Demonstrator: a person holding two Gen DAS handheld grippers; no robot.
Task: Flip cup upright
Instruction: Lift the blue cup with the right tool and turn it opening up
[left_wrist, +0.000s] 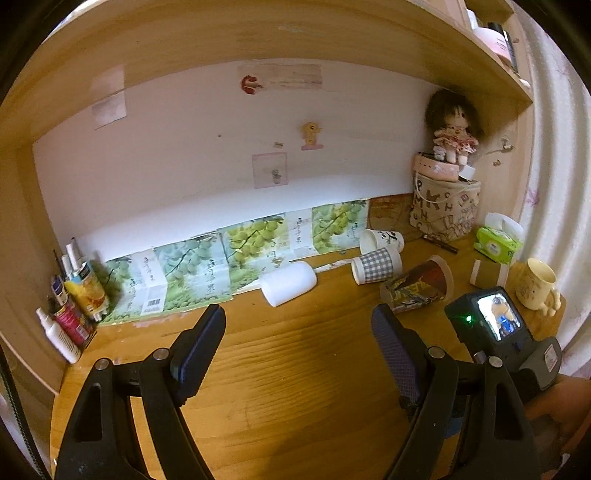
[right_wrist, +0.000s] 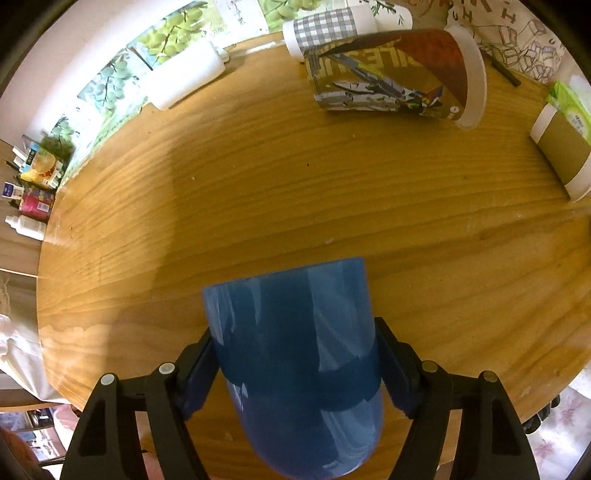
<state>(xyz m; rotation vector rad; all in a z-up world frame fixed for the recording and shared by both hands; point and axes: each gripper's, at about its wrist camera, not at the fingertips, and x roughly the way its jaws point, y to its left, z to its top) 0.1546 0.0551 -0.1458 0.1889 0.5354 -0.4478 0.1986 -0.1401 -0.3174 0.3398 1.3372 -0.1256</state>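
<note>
My right gripper (right_wrist: 295, 365) is shut on a blue cup (right_wrist: 295, 350), gripping its sides above the wooden desk (right_wrist: 258, 192); the cup's flat end points away from me. My left gripper (left_wrist: 295, 325) is open and empty, low over the desk. Several other cups lie on their sides at the back: a white cup (left_wrist: 288, 282), a checked cup (left_wrist: 375, 264), a printed cup (left_wrist: 419, 284) and a white cup with black marks (left_wrist: 382, 240). The right gripper's camera body (left_wrist: 495, 325) shows at the right of the left wrist view.
A brown-banded cup (right_wrist: 561, 147) lies at the right. A yellow mug (left_wrist: 537, 284), a green tissue pack (left_wrist: 498, 245), a lettered bag (left_wrist: 445, 210) with a doll (left_wrist: 452, 125) on top stand at the back right. Bottles (left_wrist: 74, 306) crowd the left corner. A shelf (left_wrist: 258, 37) hangs overhead.
</note>
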